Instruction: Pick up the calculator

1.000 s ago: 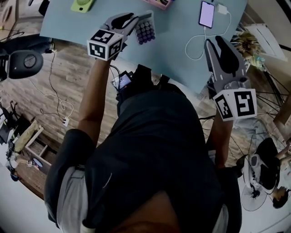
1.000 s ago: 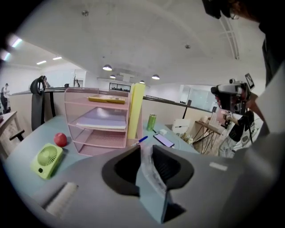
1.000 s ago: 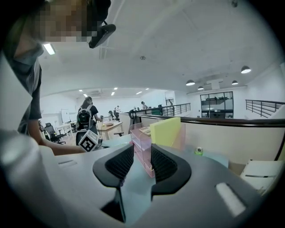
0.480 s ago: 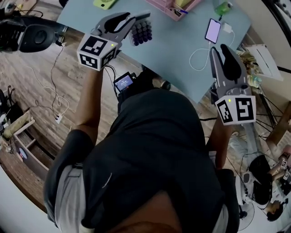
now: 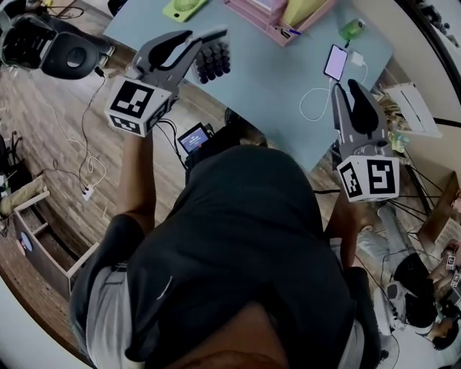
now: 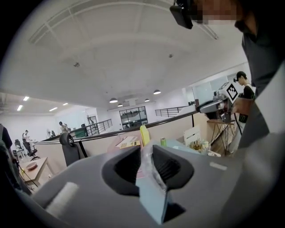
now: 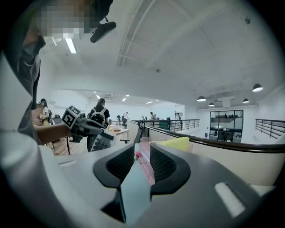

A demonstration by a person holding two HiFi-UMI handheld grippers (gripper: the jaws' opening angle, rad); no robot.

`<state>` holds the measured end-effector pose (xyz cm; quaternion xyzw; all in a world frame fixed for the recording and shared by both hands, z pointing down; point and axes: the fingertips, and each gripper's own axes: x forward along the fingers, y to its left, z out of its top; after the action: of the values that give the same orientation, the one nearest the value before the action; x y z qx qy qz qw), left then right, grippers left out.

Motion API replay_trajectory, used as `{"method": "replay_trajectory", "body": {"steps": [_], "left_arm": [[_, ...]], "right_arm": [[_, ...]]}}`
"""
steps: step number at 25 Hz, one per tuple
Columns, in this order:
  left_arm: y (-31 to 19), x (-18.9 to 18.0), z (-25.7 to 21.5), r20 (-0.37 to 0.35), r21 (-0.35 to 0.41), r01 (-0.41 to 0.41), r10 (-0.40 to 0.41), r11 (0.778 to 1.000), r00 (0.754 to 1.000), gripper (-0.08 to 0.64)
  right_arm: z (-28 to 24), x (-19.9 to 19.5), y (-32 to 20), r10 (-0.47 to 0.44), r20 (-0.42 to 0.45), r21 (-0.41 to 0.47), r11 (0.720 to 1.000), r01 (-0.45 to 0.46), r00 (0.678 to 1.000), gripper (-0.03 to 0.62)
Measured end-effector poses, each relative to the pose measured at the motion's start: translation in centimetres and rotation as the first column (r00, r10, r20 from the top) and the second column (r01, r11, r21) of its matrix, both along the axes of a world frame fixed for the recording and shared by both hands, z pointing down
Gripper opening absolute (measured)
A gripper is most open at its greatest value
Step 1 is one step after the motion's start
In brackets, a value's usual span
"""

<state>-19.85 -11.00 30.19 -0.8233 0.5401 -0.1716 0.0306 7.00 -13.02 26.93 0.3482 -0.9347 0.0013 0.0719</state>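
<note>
At the upper left of the head view, the calculator (image 5: 214,61) sits pinched in your left gripper (image 5: 211,43), its rows of dark keys showing under the grey fingers. It lies over the near left part of the pale blue table (image 5: 266,79). In the left gripper view you see it edge-on, a thin slab clamped between the two ribbed pads with the jaws pressed against its sides. The right gripper view catches it at middle left, keys turned toward that camera, with the marker cube of your left gripper just beside it.

Your right gripper (image 7: 141,160) is at the right of the head view, over the table's near right edge. Its jaws stand a narrow gap apart with nothing held between them; only the table top and a pink tray (image 5: 270,11) show through the gap.

Further out on the table, a phone (image 5: 335,63) lies at the upper right with a white cable (image 5: 311,108) looping from it toward the table's edge. A green fan (image 5: 184,9) lies at the top edge, left of the pink tray. A dark chair (image 5: 68,54) stands on the wooden floor at the far upper left.
</note>
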Motion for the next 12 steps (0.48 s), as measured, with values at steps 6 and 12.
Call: {"method": "replay_trajectory", "body": {"steps": [6, 12], "left_arm": [[2.6, -0.1, -2.4, 0.021, 0.041, 0.017, -0.018, 0.999, 1.0, 0.147], [4.8, 0.5, -3.9, 0.033, 0.073, 0.027, -0.029, 0.997, 0.999, 0.147]], "right_arm": [[-0.9, 0.8, 1.1, 0.003, 0.011, 0.018, 1.0, -0.003, 1.0, 0.112], [-1.3, 1.9, 2.3, 0.008, 0.019, 0.028, 1.0, -0.009, 1.0, 0.112]]}}
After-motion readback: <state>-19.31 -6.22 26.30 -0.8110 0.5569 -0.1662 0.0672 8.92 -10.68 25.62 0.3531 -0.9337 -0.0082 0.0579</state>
